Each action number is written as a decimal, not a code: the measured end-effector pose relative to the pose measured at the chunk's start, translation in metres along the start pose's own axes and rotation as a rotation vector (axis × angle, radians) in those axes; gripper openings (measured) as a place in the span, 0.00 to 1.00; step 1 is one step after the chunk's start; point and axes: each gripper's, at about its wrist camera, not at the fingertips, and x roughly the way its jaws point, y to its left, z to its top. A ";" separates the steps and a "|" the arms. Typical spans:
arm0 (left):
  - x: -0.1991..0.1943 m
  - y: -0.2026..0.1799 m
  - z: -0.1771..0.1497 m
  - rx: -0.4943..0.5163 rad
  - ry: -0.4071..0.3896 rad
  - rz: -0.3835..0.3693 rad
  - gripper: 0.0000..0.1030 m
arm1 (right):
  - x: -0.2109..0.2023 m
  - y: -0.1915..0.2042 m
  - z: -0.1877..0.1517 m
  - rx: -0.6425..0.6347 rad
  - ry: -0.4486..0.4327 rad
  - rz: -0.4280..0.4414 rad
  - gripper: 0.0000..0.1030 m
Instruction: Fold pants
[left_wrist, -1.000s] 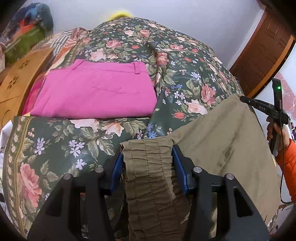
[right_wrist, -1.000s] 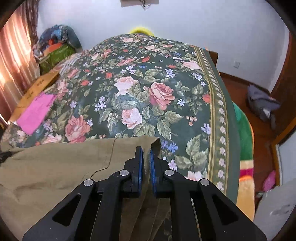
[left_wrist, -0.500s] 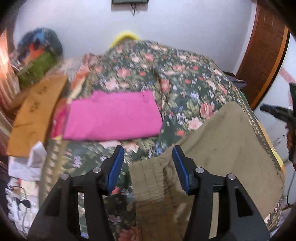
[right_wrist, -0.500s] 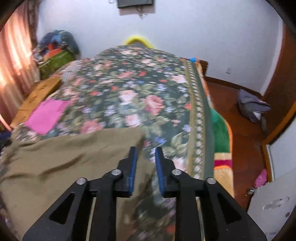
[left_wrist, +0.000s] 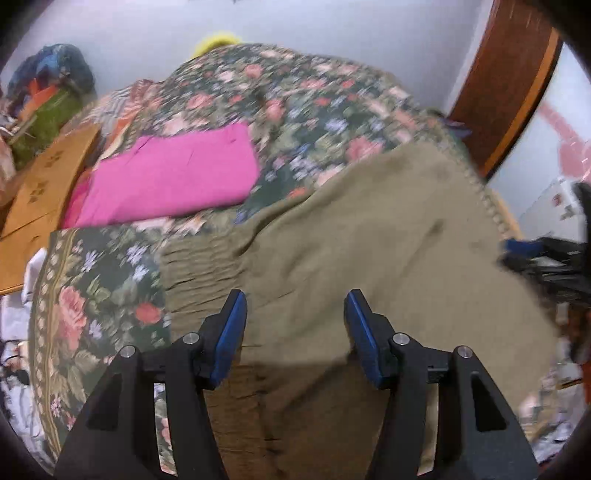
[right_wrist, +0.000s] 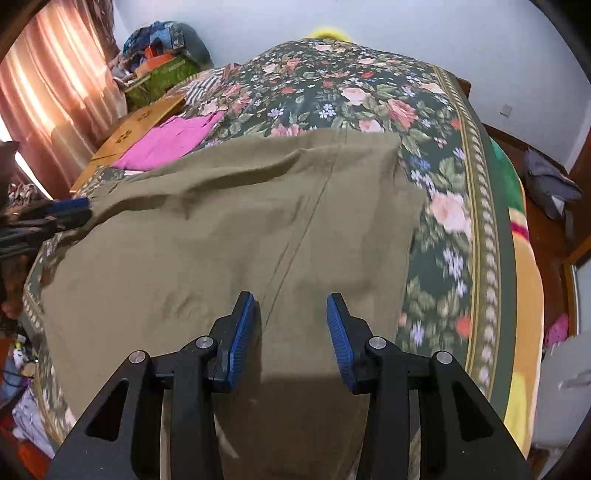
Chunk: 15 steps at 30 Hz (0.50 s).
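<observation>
Olive-green pants (left_wrist: 369, 236) lie spread across the near part of the floral bedspread (left_wrist: 295, 103), with the gathered elastic waistband (left_wrist: 199, 266) at the left. My left gripper (left_wrist: 295, 332) is open and empty above the waistband end. In the right wrist view the pants (right_wrist: 229, 236) lie flat with a seam down the middle. My right gripper (right_wrist: 291, 332) is open and empty above their near edge. The left gripper shows at the left edge of the right wrist view (right_wrist: 48, 218); the right gripper shows at the right edge of the left wrist view (left_wrist: 546, 262).
Folded pink pants (left_wrist: 170, 177) lie farther back on the bed's left side, also in the right wrist view (right_wrist: 170, 140). A wooden board (left_wrist: 40, 192) borders the bed at left. A clothes pile (right_wrist: 162, 59) sits at the back left. A curtain (right_wrist: 48, 92) hangs at left.
Both grippers opened and let go of the olive pants, then pulled back. The pants now lie spread on the bed.
</observation>
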 end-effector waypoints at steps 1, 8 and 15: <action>0.004 0.003 -0.003 0.002 0.001 0.033 0.56 | -0.004 -0.001 -0.004 0.006 -0.006 0.000 0.37; -0.002 0.036 -0.016 -0.052 -0.005 0.066 0.71 | -0.024 -0.010 -0.038 0.033 0.007 -0.045 0.38; -0.051 0.042 -0.021 -0.078 -0.070 0.095 0.71 | -0.049 -0.013 -0.043 0.018 -0.001 -0.134 0.38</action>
